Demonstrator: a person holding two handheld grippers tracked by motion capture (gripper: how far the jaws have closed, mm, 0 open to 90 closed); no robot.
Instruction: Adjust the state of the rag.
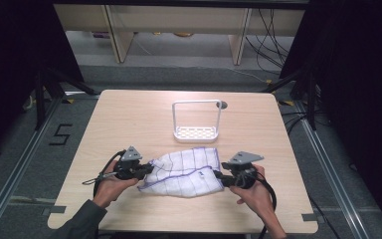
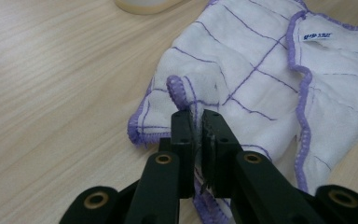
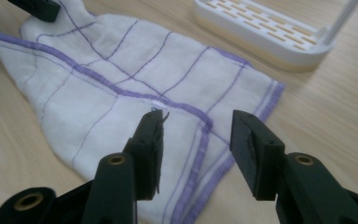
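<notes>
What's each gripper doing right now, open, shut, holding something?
Left gripper: shut on the white purple-checked cloth.
Right gripper: open over the cloth, gripping nothing.

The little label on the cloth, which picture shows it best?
The left gripper view: the label shows there as a white tag with blue print beside the purple hem of the cloth. In the high view it is just a tiny speck on the cloth. In the right gripper view only a small white bit on the hem could be it.
</notes>
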